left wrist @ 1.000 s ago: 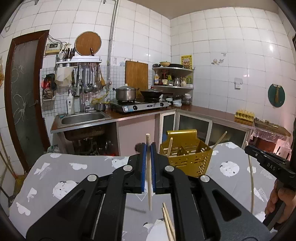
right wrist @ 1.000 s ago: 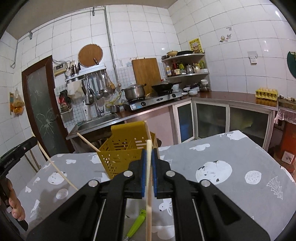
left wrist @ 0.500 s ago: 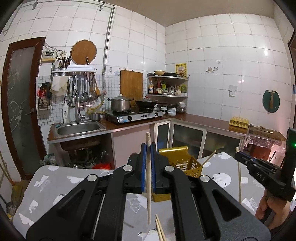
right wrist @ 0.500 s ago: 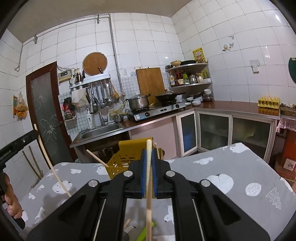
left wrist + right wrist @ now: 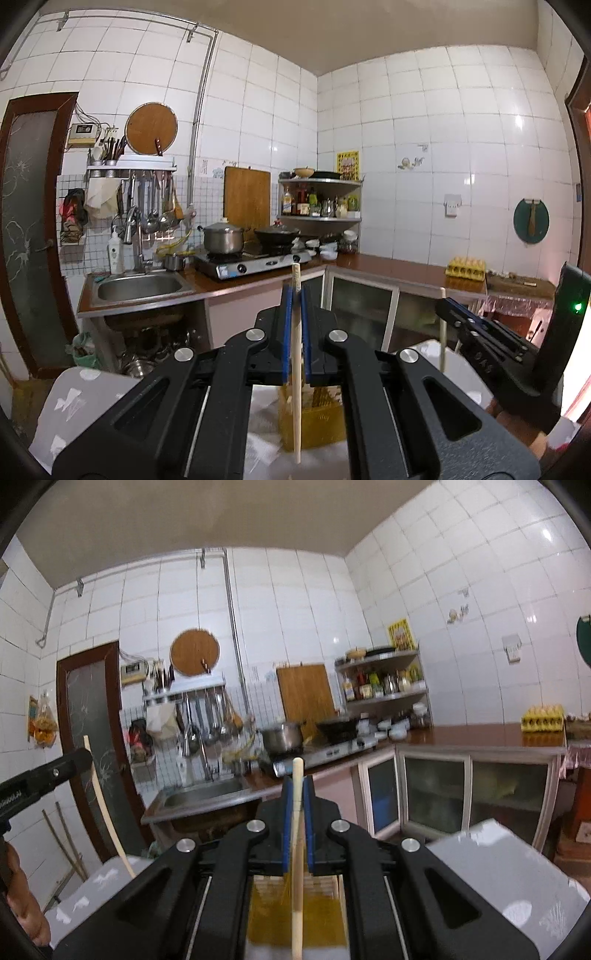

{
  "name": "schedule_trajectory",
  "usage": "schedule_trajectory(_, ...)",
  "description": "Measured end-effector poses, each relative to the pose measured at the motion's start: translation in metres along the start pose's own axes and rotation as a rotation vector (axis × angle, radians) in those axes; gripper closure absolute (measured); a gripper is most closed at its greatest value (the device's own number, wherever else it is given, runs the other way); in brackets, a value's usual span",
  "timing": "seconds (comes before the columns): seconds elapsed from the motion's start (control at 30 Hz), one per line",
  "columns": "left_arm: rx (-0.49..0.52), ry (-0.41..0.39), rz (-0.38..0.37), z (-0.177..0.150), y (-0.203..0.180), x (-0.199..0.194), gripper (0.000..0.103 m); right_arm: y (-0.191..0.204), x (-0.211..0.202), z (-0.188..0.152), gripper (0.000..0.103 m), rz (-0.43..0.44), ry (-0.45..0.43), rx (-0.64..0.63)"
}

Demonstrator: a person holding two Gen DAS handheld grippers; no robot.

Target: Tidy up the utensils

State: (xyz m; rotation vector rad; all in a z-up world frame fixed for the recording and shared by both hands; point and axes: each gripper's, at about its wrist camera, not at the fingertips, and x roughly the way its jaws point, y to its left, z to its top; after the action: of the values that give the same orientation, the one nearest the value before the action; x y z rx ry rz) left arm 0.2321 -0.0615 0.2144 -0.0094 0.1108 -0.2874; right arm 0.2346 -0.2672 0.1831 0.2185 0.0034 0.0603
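While each tool [image 5: 295, 332] [image 5: 297, 819] clamps a chopstick [image 5: 295, 369] [image 5: 297, 849] upright, the yellow basket [image 5: 314, 424] sits below.

Glossy white tiles [image 5: 461, 122] cover the walls. The chopstick [image 5: 296, 369] is pale, matt wood; the basket [image 5: 317, 417] at 6 o'clock is perforated yellow plastic. The sink [image 5: 138, 288] and pot [image 5: 222, 238] at 9 o'clock are shiny metal. The countertop [image 5: 480, 736] is polished reddish brown.

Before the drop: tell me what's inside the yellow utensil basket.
Little shows. In the left wrist view the yellow basket sits behind the left gripper, whose chopstick crosses it; pale stick-like shapes show near its rim. Its compartments are hidden by the fingers.
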Motion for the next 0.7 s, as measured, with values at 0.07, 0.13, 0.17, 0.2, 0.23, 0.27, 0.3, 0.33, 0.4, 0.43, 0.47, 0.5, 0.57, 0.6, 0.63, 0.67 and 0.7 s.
schedule_trajectory(0.07, 0.004, -0.013, -0.003, 0.008, -0.005, 0.010, 0.099, 0.004, 0.010, 0.008, 0.097, -0.008, -0.029, -0.007)
schedule_trajectory(0.13, 0.003, -0.027, -0.007, 0.014, -0.008, 0.021, 0.099, 0.008, 0.023, 0.014, 0.097, -0.020, -0.063, -0.020)
schedule_trajectory(0.17, 0.003, -0.036, -0.009, 0.017, -0.010, 0.028, 0.100, 0.010, 0.029, 0.017, 0.097, -0.027, -0.080, -0.029)
schedule_trajectory(0.2, 0.005, -0.042, -0.008, 0.018, -0.012, 0.033, 0.099, 0.013, 0.034, 0.018, 0.097, -0.031, -0.091, -0.034)
schedule_trajectory(0.23, 0.006, -0.048, -0.008, 0.019, -0.013, 0.039, 0.099, 0.015, 0.040, 0.019, 0.097, -0.034, -0.105, -0.041)
schedule_trajectory(0.27, 0.007, -0.051, -0.007, 0.019, -0.014, 0.047, 0.099, 0.016, 0.045, 0.019, 0.097, -0.034, -0.114, -0.045)
schedule_trajectory(0.3, 0.007, -0.052, -0.008, 0.019, -0.014, 0.053, 0.099, 0.019, 0.050, 0.018, 0.097, -0.040, -0.129, -0.055)
schedule_trajectory(0.33, 0.007, -0.053, -0.008, 0.018, -0.015, 0.061, 0.100, 0.022, 0.055, 0.017, 0.097, -0.046, -0.143, -0.064)
schedule_trajectory(0.4, 0.012, -0.052, -0.003, 0.014, -0.015, 0.075, 0.100, 0.025, 0.066, 0.014, 0.097, -0.053, -0.171, -0.083)
schedule_trajectory(0.43, 0.013, -0.050, -0.001, 0.011, -0.014, 0.081, 0.100, 0.026, 0.071, 0.015, 0.097, -0.054, -0.179, -0.086)
schedule_trajectory(0.47, 0.013, -0.047, -0.001, 0.008, -0.014, 0.087, 0.100, 0.026, 0.075, 0.013, 0.097, -0.056, -0.187, -0.089)
schedule_trajectory(0.5, 0.012, -0.043, 0.000, 0.003, -0.013, 0.094, 0.100, 0.026, 0.081, 0.012, 0.097, -0.065, -0.195, -0.092)
schedule_trajectory(0.57, 0.006, -0.036, 0.001, -0.006, -0.012, 0.104, 0.100, 0.024, 0.089, 0.010, 0.097, -0.075, -0.201, -0.085)
schedule_trajectory(0.6, 0.002, -0.029, 0.003, -0.011, -0.011, 0.110, 0.100, 0.023, 0.093, 0.008, 0.097, -0.078, -0.205, -0.080)
schedule_trajectory(0.63, -0.001, -0.022, 0.003, -0.016, -0.009, 0.115, 0.100, 0.023, 0.096, 0.006, 0.097, -0.084, -0.207, -0.083)
schedule_trajectory(0.67, -0.004, -0.015, 0.005, -0.020, -0.008, 0.119, 0.100, 0.024, 0.098, 0.003, 0.097, -0.091, -0.212, -0.090)
schedule_trajectory(0.7, -0.006, -0.008, 0.007, -0.025, -0.006, 0.124, 0.100, 0.024, 0.100, 0.002, 0.097, -0.095, -0.214, -0.095)
